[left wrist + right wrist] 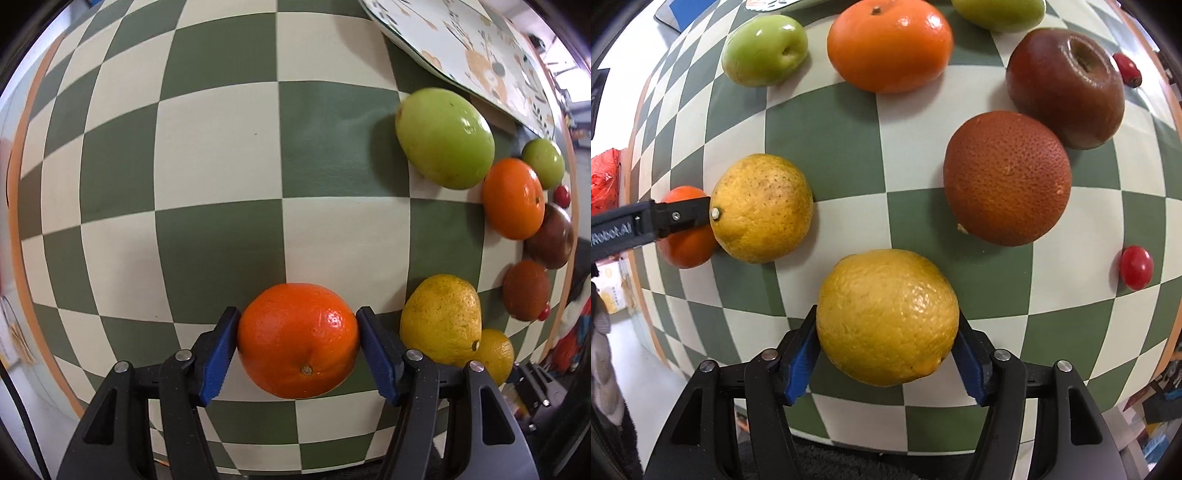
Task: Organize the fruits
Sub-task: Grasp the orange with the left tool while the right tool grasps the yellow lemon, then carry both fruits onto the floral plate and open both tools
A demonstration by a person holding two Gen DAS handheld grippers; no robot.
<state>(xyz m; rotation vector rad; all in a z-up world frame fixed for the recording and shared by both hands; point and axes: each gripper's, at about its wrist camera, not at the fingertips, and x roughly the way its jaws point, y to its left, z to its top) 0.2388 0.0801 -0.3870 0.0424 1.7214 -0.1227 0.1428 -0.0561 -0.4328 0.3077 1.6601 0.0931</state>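
My left gripper is shut on a bright orange, its blue pads pressed against both sides, low over the checkered tablecloth. My right gripper is shut on a yellow lemon in the same way. In the right wrist view the held orange shows at the left edge behind a black finger of the left gripper. The lemon appears at the lower right of the left wrist view. A speckled yellow citrus lies between the two held fruits.
Further fruits lie on the cloth: a dark red-brown orange, a dark apple, a tangerine, a small green fruit, a large green one and two cherry tomatoes. A patterned tray sits at the far edge.
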